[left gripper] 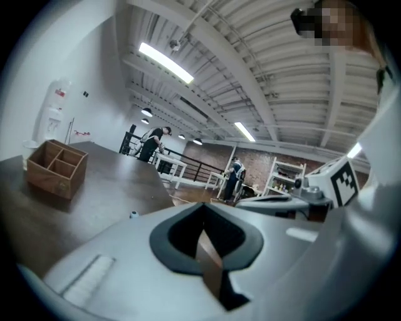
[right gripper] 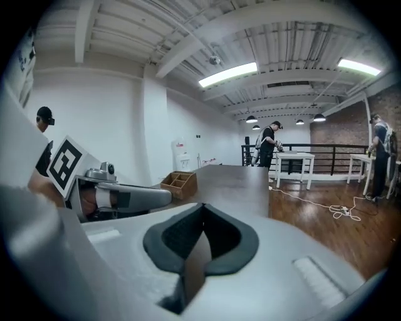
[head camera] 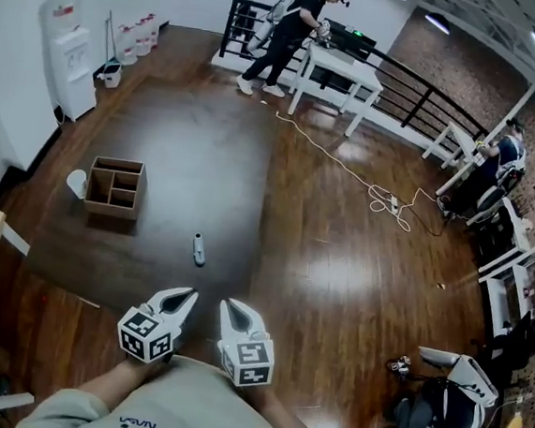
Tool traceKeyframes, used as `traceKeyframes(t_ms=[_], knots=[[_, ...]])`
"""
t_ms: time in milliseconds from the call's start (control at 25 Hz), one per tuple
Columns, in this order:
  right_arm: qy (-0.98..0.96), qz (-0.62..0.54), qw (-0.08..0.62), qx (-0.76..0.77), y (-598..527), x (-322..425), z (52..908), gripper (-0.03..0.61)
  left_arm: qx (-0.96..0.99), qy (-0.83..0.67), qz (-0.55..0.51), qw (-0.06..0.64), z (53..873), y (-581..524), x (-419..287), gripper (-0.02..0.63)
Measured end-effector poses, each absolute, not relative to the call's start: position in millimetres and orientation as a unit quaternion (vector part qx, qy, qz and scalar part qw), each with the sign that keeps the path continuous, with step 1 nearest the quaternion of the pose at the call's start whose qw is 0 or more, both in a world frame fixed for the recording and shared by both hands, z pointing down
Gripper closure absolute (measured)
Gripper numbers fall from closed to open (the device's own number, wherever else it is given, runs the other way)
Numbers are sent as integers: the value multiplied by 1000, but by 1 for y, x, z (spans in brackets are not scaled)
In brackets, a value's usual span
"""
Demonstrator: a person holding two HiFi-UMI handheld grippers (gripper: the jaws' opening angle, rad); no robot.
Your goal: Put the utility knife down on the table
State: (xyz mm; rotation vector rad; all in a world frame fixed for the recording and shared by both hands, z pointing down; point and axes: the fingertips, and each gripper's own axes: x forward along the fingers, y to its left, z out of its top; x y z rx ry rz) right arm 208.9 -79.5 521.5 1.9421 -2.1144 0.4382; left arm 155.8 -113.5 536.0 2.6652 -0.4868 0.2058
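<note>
Both jaw pairs closed, empty: left hand-held gripper (head camera: 182,296), right hand-held gripper (head camera: 233,307). Slim grey utility knife (head camera: 199,249) lies flat ahead on dark bench (head camera: 184,153).

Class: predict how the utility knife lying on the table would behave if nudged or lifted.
The utility knife looks slim and rigid, so probably stiff and light. Lying flat on the smooth table, it would likely slide rather than roll.
</note>
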Motion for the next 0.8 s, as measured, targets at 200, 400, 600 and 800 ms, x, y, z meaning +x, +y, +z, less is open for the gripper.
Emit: traceKeyframes(t_ms=[200,400,600,800], knots=[[-742,148,84,649,-34,201,510,577,965,-187,80,165,518,-59,151,612],[-750,138,37,645,0,193,493,577,967,-196,95,135,507,-21,137,612],[-752,140,9,644,24,186,486,577,968,-193,114,113,499,14,128,612],[-746,157,-9,647,46,187,486,577,966,-189,131,117,500,43,117,612]])
